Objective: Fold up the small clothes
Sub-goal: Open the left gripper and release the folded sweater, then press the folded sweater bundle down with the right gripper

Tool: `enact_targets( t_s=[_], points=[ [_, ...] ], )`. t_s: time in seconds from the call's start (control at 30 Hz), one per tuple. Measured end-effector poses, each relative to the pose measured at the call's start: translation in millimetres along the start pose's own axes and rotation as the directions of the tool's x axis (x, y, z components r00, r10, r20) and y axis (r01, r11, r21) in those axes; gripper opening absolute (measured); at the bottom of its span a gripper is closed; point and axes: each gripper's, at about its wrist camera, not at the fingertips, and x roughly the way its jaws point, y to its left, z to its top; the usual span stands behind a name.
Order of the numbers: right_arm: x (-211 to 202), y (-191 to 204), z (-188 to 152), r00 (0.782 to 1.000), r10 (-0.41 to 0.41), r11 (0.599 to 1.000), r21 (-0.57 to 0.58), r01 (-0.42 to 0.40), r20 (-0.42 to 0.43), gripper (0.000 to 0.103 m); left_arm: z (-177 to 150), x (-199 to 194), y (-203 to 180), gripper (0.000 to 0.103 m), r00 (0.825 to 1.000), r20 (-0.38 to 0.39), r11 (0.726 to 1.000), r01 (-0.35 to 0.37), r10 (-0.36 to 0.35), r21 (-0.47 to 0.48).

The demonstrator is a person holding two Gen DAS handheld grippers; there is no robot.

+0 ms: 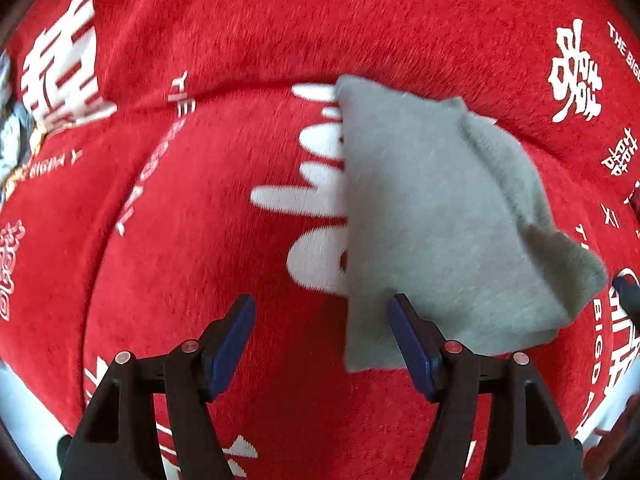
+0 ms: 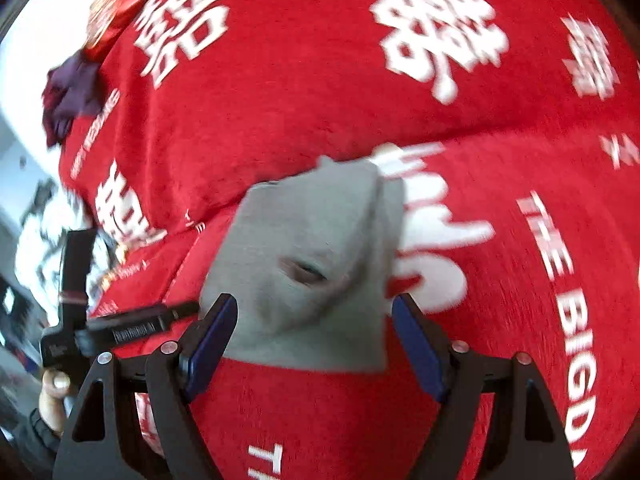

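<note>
A small grey garment (image 1: 436, 216) lies partly folded on a red blanket (image 1: 224, 208) with white lettering. My left gripper (image 1: 322, 304) is open just above the blanket; its right finger sits over the garment's near left corner. In the right wrist view the same grey garment (image 2: 316, 264) lies between the fingers of my open right gripper (image 2: 314, 304), with a small dark hole or crease near its middle. The left gripper body (image 2: 104, 320) shows at the left of the right wrist view. Neither gripper holds the cloth.
A dark purple cloth (image 2: 68, 96) lies at the blanket's far left edge. A patterned black-and-white fabric (image 1: 12, 136) shows at the left. A raised fold of the blanket (image 1: 280, 84) runs behind the garment. A hand (image 2: 52, 392) holds the left gripper.
</note>
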Motion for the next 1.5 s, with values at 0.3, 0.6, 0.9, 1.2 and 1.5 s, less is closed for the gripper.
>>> enact_targets(
  t_s=[0.3,0.6,0.9,1.2,1.5],
  points=[
    [51.1,-21.7,-12.2,0.972,-0.083,0.996,-0.03,0.078,-0.221,0.014,-21.3,-1.1,2.0,0.07,1.0,0.004,0.997,0.007,-0.007,0.077],
    [11.6,-31.0,-10.4,0.983,-0.135,0.987,0.067,0.144,-0.128,0.05,-16.1,-12.1,-11.3,0.07,0.997,0.078,0.986,-0.026,0.013,0.167],
    [34.7,56.1,17.7,0.993,-0.067,0.975,-0.217,0.046,-0.093,0.068,-11.9,-6.5,-19.1,0.07,0.995,0.09,0.98,-0.052,0.035,0.19],
    [63.2,-15.6,-4.0,0.962,-0.176,0.984,-0.078,0.163,-0.21,0.071,-5.9,4.6,-9.3,0.07,0.997,0.074,0.983,-0.024,0.01,0.184],
    [40.0,25.8,33.1,0.997,-0.039,0.975,-0.221,0.025,-0.062,0.073,45.5,3.3,-16.0,0.07,0.989,0.14,0.993,0.02,-0.036,0.118]
  ],
)
